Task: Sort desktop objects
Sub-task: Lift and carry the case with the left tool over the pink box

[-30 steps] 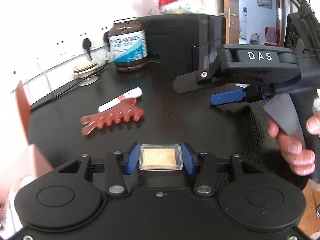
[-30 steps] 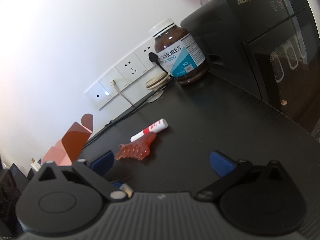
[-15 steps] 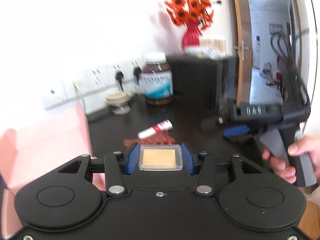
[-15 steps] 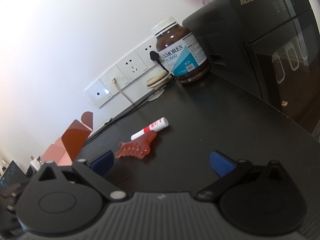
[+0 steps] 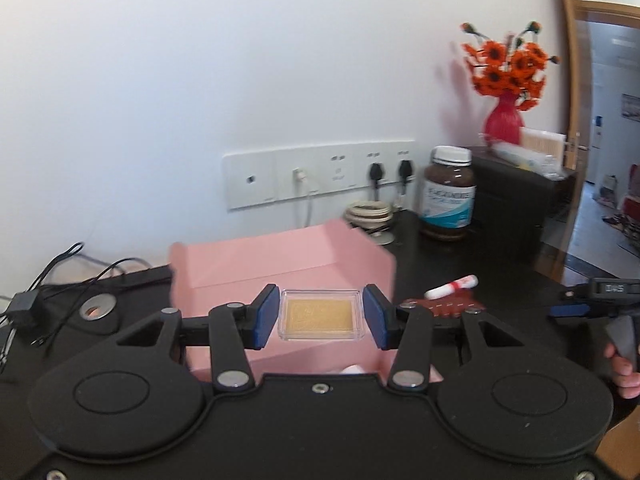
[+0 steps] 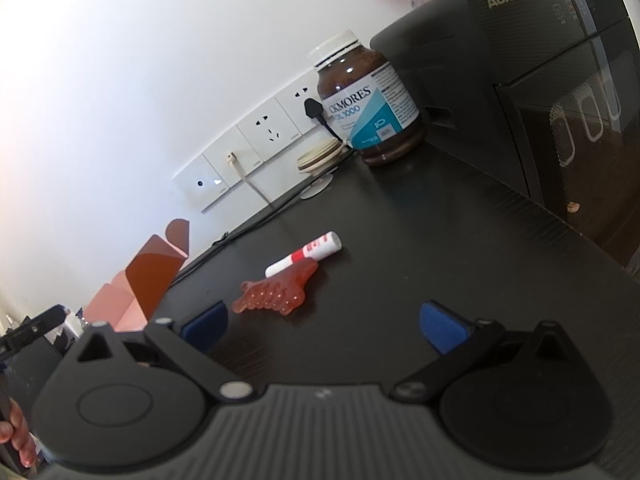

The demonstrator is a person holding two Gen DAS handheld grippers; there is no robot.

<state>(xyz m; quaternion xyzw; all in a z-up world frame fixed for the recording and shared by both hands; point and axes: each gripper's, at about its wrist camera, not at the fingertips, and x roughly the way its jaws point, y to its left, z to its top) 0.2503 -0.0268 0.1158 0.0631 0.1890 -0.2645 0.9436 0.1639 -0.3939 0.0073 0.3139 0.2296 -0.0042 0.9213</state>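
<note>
A small clear case [image 5: 319, 315] is held in the left gripper [image 5: 319, 316], clamped from both sides between the blue pads [image 5: 265, 316]. The case is flat and rectangular, with transparent rounded edges, and a tan, gold-coloured slab is seen inside it, filling most of the frame. It is carried level above an open pink box [image 5: 280, 264], whose far wall and right flap stand up behind it.

The right gripper [image 6: 324, 326] is seen with its jaws spread wide and nothing between them, low over the black table [image 6: 440, 248]. Just beyond it, a translucent red comb-like piece [image 6: 276, 294] with short teeth lies flat on the table, and a white tube [image 6: 304, 254] with a red band lies touching its far edge. Farther off, near the wall, a brown jar [image 6: 370, 106] with a white lid and a blue-and-white label stands upright beside a black appliance [image 6: 540, 80]. Left of the jar, a coiled cream cable [image 6: 318, 156] rests below a row of white wall sockets [image 6: 256, 140].

In the left view, a red vase of orange flowers [image 5: 505, 92] is seen on top of the appliance at the far right.
</note>
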